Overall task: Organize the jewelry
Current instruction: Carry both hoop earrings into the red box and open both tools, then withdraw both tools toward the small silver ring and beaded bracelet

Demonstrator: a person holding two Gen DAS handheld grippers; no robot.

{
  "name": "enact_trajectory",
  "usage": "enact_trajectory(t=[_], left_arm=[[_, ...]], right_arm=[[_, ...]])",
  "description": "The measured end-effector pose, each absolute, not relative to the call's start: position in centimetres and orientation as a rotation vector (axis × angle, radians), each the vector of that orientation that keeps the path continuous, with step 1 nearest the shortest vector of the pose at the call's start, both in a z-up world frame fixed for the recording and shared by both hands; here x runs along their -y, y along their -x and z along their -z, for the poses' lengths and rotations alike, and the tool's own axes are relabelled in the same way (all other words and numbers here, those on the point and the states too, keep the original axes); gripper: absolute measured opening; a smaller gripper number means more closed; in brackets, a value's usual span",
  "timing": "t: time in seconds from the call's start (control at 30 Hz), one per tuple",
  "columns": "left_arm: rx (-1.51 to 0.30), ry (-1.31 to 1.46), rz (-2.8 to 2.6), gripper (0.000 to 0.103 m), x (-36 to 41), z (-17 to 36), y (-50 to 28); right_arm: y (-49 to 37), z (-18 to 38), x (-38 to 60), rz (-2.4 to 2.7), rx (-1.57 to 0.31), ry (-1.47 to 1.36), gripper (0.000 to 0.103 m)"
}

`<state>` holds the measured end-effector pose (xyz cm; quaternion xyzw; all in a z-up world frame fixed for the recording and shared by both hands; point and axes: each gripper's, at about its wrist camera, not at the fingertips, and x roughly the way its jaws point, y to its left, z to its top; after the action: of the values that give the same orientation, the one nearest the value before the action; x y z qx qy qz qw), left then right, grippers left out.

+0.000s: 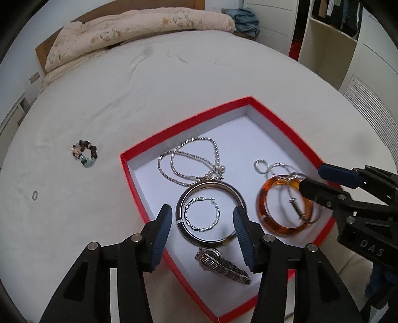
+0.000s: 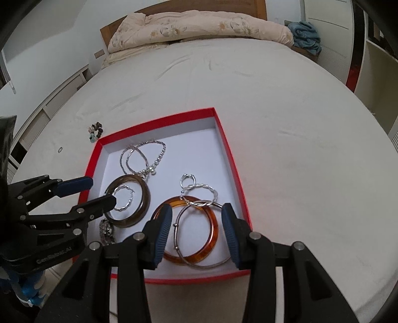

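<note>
A red box (image 1: 129, 179) with a white floor lies on the bed; it also shows in the right wrist view (image 2: 233, 159). In it lie a silver chain (image 1: 189, 159), a dark bangle (image 1: 181, 228) ringing a twisted silver hoop (image 1: 202, 216), an amber bangle (image 1: 263, 213) with a thin silver bangle (image 2: 199, 263), and a metal watch (image 1: 221, 265). My left gripper (image 1: 202, 236) is open and empty over the dark bangle. My right gripper (image 2: 196, 236) is open and empty over the amber bangle (image 2: 214, 233). A beaded bracelet (image 1: 85, 152) and a small ring (image 1: 34, 195) lie on the sheet left of the box.
The bed's white sheet (image 1: 174, 82) spreads around the box. A floral quilt (image 1: 129, 29) and wooden headboard (image 2: 258, 6) are at the far end. A blue cloth (image 1: 246, 20) lies at the far right corner. Open shelves (image 1: 330, 42) stand to the right.
</note>
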<state>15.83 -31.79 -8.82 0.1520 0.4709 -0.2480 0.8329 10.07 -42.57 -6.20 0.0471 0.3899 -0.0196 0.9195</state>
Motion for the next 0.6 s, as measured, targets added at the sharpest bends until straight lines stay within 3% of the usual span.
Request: enact_trajectory(t=[0.6], left_arm=[[-0.876, -0.305, 0.489, 0.057, 25.9, 1.5, -11.3]], right_arm=[[-5.6, 1.5, 38.8, 0.06, -0.738, -0.07, 0.04]])
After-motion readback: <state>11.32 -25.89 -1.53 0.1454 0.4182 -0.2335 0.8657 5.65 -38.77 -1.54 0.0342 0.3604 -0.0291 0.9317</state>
